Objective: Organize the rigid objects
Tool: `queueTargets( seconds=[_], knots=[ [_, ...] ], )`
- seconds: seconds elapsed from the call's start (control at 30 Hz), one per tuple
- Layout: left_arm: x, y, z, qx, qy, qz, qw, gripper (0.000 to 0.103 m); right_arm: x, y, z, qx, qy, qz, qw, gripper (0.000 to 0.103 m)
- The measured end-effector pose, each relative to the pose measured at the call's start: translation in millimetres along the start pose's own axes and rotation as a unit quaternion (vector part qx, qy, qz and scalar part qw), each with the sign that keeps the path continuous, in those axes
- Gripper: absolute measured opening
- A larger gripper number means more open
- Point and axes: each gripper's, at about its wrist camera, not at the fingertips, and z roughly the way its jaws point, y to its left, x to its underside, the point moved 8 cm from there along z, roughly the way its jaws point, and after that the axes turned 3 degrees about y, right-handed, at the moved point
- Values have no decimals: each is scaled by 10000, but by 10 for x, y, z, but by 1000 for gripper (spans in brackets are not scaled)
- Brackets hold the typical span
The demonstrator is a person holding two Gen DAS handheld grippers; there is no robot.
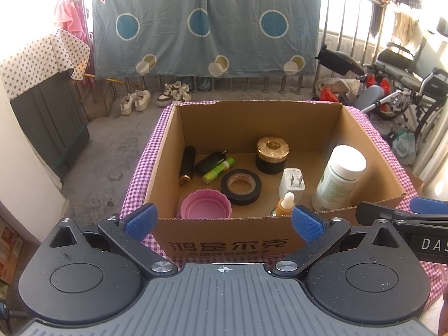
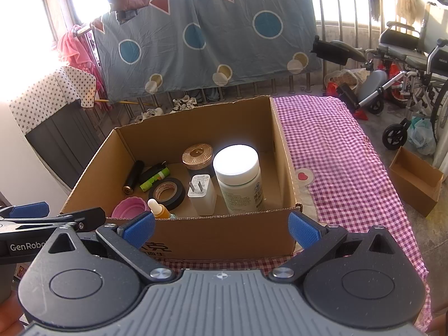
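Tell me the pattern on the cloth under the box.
Purple-and-white gingham checks on the cloth, clearest in the right wrist view.

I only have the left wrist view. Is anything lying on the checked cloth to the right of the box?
Observer: No loose objects. The right wrist view shows only a heart patch on the cloth.
Operator: Right tongs open?
Observer: Yes, the right tongs are open and empty, facing the big box.
Operator: Any other container?
Observer: A small carton sits open on the floor, right of the cloth.
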Motion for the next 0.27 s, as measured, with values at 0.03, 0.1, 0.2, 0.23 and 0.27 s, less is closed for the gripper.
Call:
queueTargets(
  seconds=[0.03,0.1,0.2,0.23,0.27],
  knots=[
    [0,1,-1,-1,1,0,10000,102,-1,6,-1,3,-1,-4,10000,103],
    [-1,2,0,-3,-3,5,10000,102,-3,11,-3,2,-4,-7,10000,103],
    [-2,4,1,-2,0,2,10000,102,-4,18,-3,-3,-8,-9,10000,103],
    [-1,6,0,-1,4,2,10000,102,-6,19,-4,-2,-10,-12,10000,103],
    [-1,6,1,-1,1,4,10000,102,-8,20,-4,-1,-13,-14,10000,103]
  ],
)
